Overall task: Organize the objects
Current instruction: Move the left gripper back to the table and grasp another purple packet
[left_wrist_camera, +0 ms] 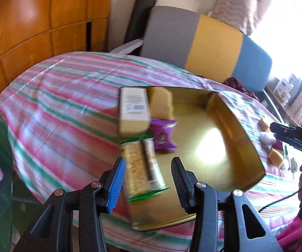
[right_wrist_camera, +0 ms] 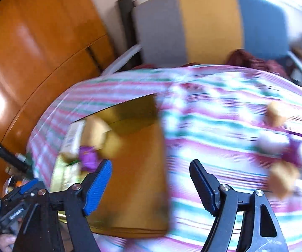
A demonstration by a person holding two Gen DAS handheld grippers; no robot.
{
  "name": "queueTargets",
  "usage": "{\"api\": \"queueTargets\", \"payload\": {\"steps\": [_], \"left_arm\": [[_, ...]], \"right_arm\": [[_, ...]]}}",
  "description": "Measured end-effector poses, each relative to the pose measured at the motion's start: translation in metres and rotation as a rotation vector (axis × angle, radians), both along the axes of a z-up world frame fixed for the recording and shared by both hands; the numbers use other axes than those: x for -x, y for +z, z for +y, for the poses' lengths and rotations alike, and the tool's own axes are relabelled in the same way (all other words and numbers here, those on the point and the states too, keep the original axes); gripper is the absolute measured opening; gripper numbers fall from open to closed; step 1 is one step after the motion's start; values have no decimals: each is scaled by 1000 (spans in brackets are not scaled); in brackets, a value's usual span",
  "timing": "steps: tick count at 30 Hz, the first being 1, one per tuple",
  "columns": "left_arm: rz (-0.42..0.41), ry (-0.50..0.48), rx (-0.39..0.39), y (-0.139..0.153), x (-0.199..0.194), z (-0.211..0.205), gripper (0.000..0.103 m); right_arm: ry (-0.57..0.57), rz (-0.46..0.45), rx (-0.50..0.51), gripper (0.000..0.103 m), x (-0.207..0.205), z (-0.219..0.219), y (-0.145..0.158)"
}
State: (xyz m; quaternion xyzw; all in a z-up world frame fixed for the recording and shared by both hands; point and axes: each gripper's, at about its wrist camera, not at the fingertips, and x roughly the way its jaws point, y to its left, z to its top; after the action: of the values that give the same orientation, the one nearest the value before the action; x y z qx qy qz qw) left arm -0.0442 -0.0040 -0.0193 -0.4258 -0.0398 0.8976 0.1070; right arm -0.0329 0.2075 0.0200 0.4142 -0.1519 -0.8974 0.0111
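Left gripper (left_wrist_camera: pixel 149 180) first: its jaws stand partly apart over the near end of the gold box (left_wrist_camera: pixel 254 147), and the green-edged snack bar (left_wrist_camera: pixel 144 168) lies between them in the view, though no pad presses on it, so the bar is loose in the box and the gripper holds nothing. Right gripper (right_wrist_camera: pixel 151 187) now, jaws wide and empty, hanging above the box's right wall with the striped cloth (right_wrist_camera: pixel 224 210) under its far finger. Outward from there, the box already holds a cream carton (left_wrist_camera: pixel 133 109) at its far left, a tan block (left_wrist_camera: pixel 161 103) beside it, and a purple packet (left_wrist_camera: pixel 163 134) just ahead of the bar; most of the shiny floor to the right is bare. Out on the cloth to the right wait the leftovers: two tan lumps (right_wrist_camera: pixel 283 180), something white (right_wrist_camera: pixel 270 140) and something purple (right_wrist_camera: pixel 294 151), though the blur is heavy and I would not swear to what each one is. So this looks like the gap between a drop and the next fetch. The next move, by my reading, calls for the right gripper to swing out over that cluster, settle on one piece well clear of its neighbours, close on it and carry it back over the box wall into the bare floor.
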Motion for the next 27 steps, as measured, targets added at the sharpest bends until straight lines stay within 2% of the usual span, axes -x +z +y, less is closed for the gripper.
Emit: {"api": "queueTargets", "payload": {"steps": [5,10,13,15,16,18,23,27], "left_arm": [[34,-108,20,16,-1,43,45],[54,-238,43,27,-2,100,45],[63,-332,55,32,-4,142,45],[64,-398,49,34,-6,171,45],[58,-428,48,34,-5,187,45],[43,-475,35,33,-3,212,45],[-6,-587,17,27,4,281,45],[-42,-639,24,18,11,325,45]], "right_arm": [[-216,5,-56,78,-40,97,6],[-552,11,-80,79,-89,201,-1],[-754,10,-35,79,-121,250,-23],[-870,-44,54,78,-136,274,-37],[-913,-13,123,77,-145,283,-37],[-952,27,141,77,-154,291,-33],[-967,45,211,77,-160,298,-33],[-1003,65,273,80,-168,304,-37]]}}
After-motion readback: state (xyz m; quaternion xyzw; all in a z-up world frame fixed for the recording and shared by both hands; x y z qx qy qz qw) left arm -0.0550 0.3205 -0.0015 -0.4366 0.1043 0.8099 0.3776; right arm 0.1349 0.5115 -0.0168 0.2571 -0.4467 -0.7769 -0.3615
